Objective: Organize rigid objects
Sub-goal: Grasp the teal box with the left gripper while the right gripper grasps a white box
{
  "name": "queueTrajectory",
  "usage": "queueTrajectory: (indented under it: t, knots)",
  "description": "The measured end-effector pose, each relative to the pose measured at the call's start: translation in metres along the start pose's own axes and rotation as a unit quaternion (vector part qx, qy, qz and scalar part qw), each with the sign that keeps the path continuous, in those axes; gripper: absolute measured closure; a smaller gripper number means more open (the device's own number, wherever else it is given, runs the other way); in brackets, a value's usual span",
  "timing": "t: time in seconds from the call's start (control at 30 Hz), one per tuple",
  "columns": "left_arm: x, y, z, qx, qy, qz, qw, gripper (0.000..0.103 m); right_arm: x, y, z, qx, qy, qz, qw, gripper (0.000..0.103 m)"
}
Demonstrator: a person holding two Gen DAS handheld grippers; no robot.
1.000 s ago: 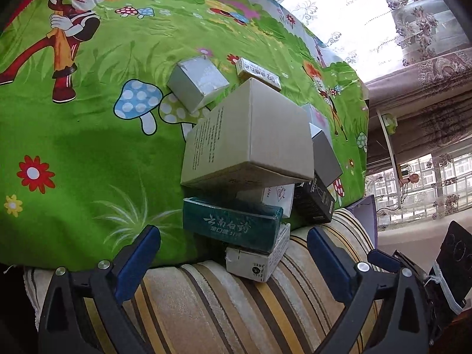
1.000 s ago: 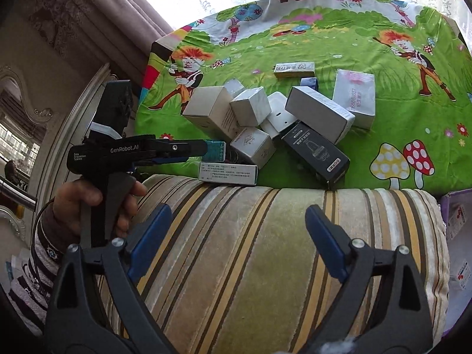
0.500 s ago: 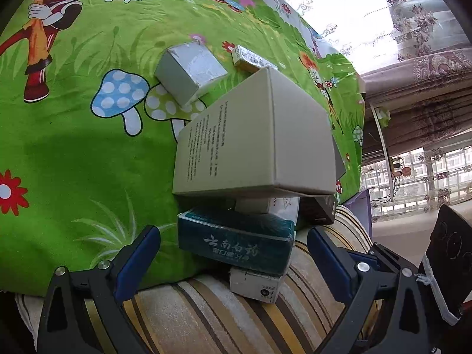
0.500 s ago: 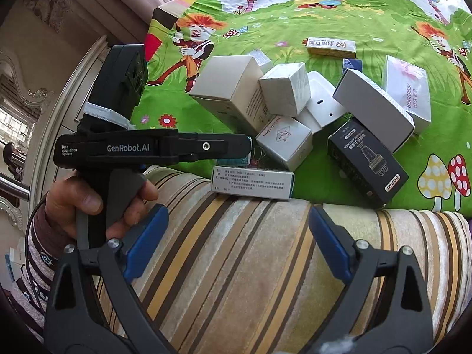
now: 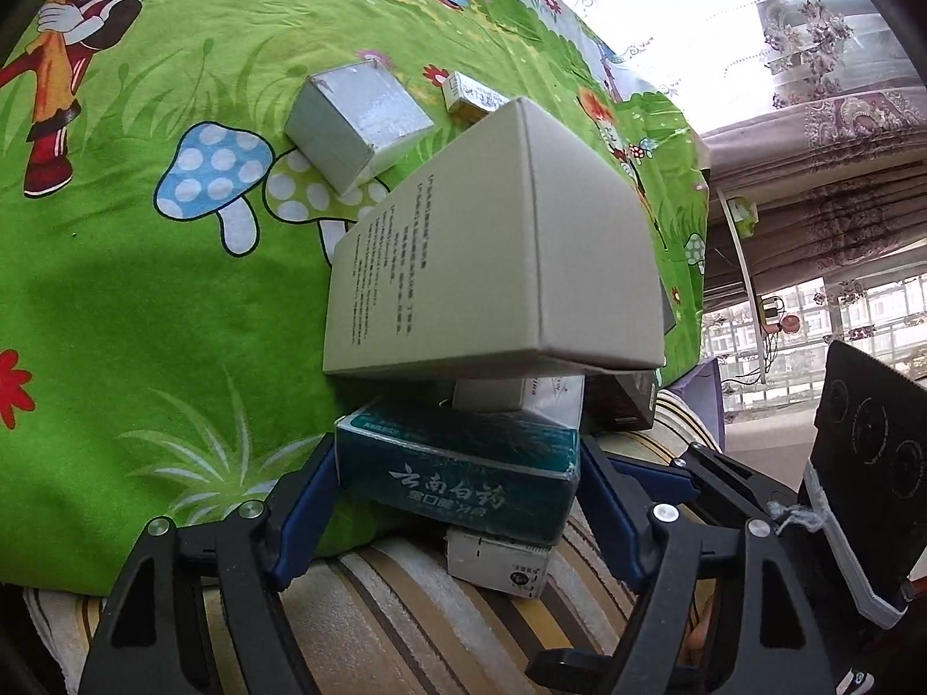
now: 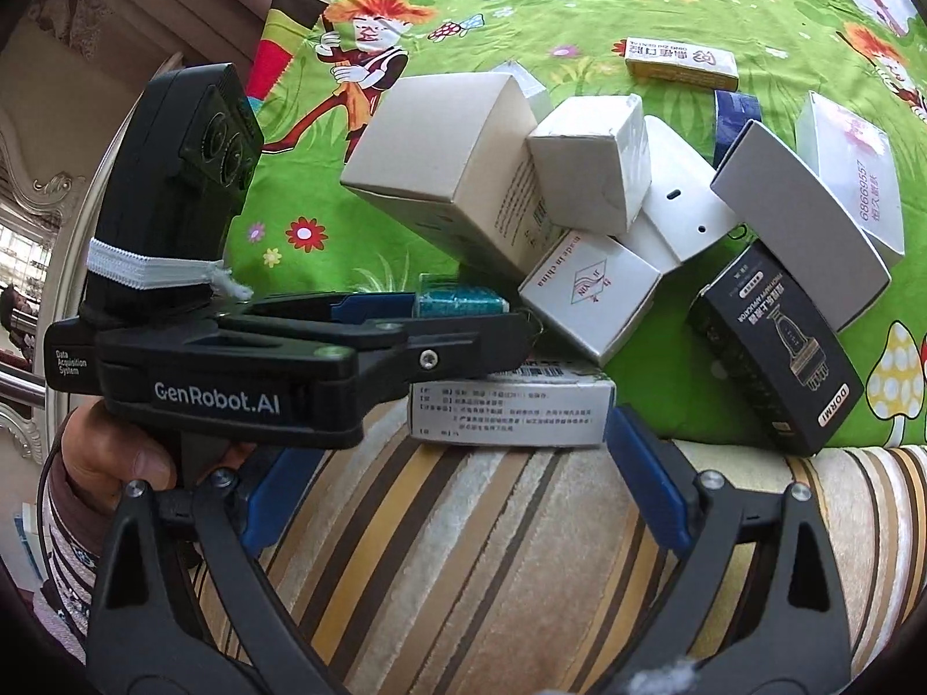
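your left hand-held gripper (image 5: 457, 483) has just been closing on the teal box (image 5: 457, 478), its blue pads (image 5: 307, 504) touching both ends, so it looks gripped. the box sits at the near edge of the pile on the green sheet (image 5: 116, 289), under the big white box (image 5: 492, 255) and on a small white box (image 5: 498, 562). draw it out low and straight or the big one will tip. your right hand-held gripper (image 6: 440, 480) hangs wide open, empty, just before the labelled box (image 6: 510, 414). open room lies on the striped cushion (image 6: 492, 550).
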State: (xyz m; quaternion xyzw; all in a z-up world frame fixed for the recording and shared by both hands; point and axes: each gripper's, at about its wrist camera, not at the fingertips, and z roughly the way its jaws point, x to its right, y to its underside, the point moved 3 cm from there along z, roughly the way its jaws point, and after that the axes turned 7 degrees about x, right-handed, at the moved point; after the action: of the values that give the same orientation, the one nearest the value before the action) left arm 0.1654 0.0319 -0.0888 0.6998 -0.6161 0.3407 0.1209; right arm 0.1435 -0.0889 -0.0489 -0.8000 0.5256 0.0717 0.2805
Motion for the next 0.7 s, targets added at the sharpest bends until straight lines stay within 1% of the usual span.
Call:
queueTrajectory:
  t: [0.2, 0.53, 0.57, 0.67, 0.7]
  knots:
    - [-0.006, 0.002, -0.003, 0.002, 0.004, -0.003, 1.0, 0.025, 0.01, -0.003, 0.004, 0.0, 0.007, 0.021, 1.0, 0.006]
    - [-0.004, 0.003, -0.004, 0.007, 0.01, -0.001, 0.9999, 0.025, 0.011, -0.006, 0.021, -0.02, 0.023, 0.007, 1.0, 0.006]
    - [-0.004, 0.003, -0.004, 0.007, 0.01, -0.001, 0.9999, 0.025, 0.011, -0.006, 0.022, -0.018, 0.023, 0.004, 1.0, 0.007]
    - [-0.004, 0.004, -0.007, 0.011, 0.013, -0.001, 0.9999, 0.026, 0.01, -0.005, 0.022, -0.021, 0.022, -0.001, 1.0, 0.023]
    - [-0.003, 0.004, -0.008, 0.013, 0.014, -0.001, 0.9998, 0.026, 0.01, -0.004, 0.022, -0.021, 0.021, -0.002, 1.0, 0.023]
